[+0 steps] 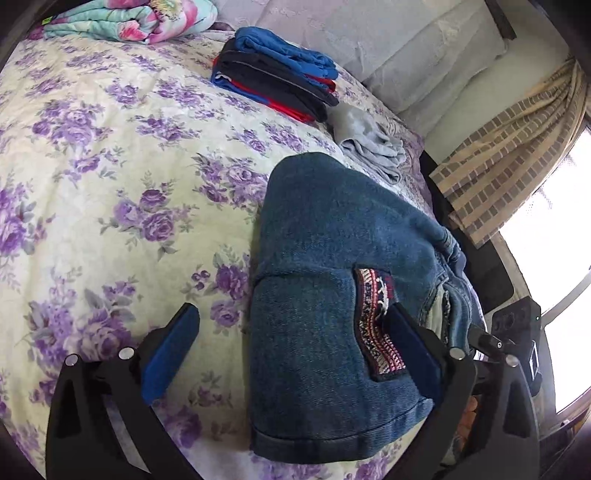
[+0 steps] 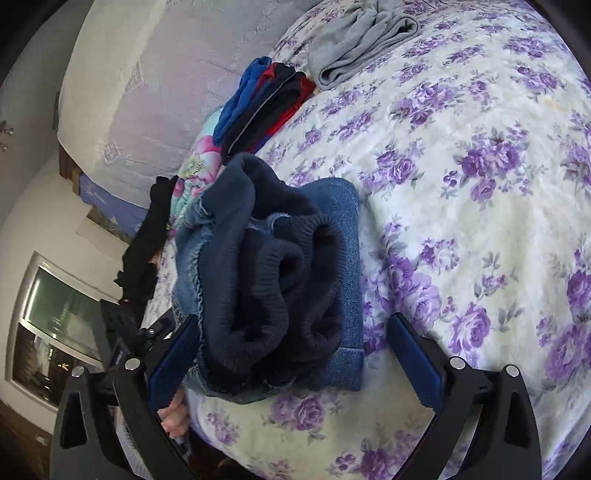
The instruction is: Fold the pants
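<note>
Folded blue denim pants (image 1: 332,295) with an embroidered pocket trim lie on the floral bedspread (image 1: 110,184). My left gripper (image 1: 295,332) is open, its jaws wide apart over the pants' near end; its right finger (image 1: 410,347) rests on the denim. In the right wrist view the pants (image 2: 343,221) show their dark ribbed waistband (image 2: 280,288) bunched on top. My right gripper (image 2: 291,343) is open, with one finger on each side of the bundle.
A stack of folded blue, black and red clothes (image 1: 273,77) and a loose grey garment (image 1: 369,140) lie further up the bed. A floral quilt (image 1: 129,18) and pillows (image 1: 406,48) are at the head. A curtain and window (image 1: 517,147) are to the right.
</note>
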